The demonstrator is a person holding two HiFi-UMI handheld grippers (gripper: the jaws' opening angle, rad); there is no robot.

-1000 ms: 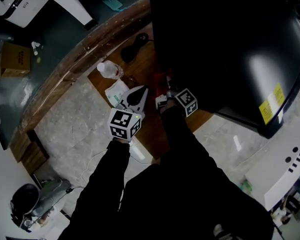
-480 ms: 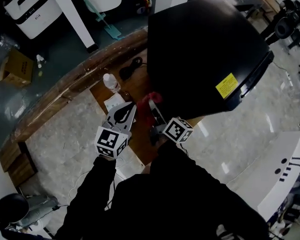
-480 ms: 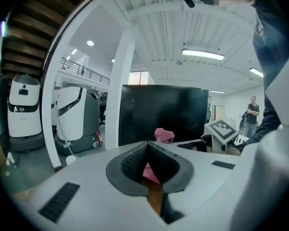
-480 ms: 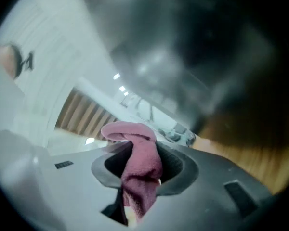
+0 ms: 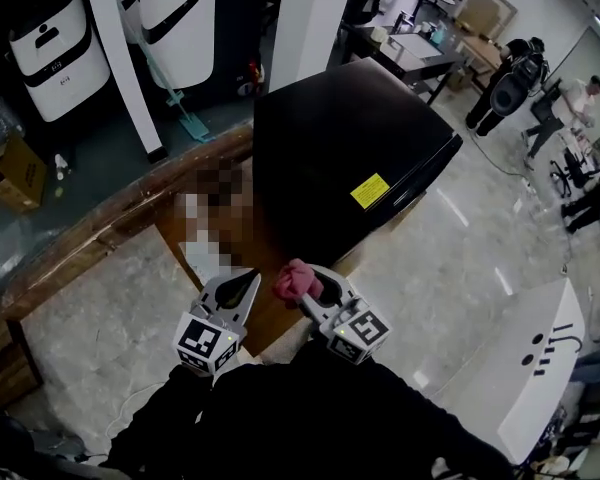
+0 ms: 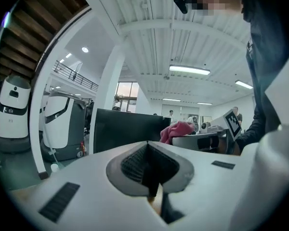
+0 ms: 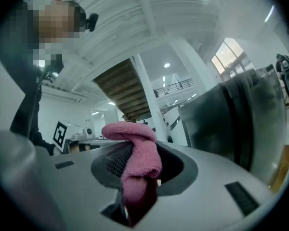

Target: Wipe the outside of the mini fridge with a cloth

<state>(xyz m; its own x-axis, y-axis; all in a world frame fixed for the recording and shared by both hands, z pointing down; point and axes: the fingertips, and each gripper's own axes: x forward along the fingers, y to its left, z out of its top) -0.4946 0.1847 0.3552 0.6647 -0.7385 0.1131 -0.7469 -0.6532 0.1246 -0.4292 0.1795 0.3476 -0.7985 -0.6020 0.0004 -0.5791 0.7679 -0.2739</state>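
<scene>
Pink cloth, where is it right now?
In the head view the pink cloth sits low and centre, clamped in the right gripper, beside the empty left gripper and just below the black mini fridge.

The mini fridge (image 5: 350,148) is showing a smooth, glossy black shell. The pink cloth (image 7: 142,165) is looking soft and nappy between the matt grey plastic of the right tongs (image 7: 134,150). The floor (image 5: 460,258) is gleaming like polished stone.
</scene>
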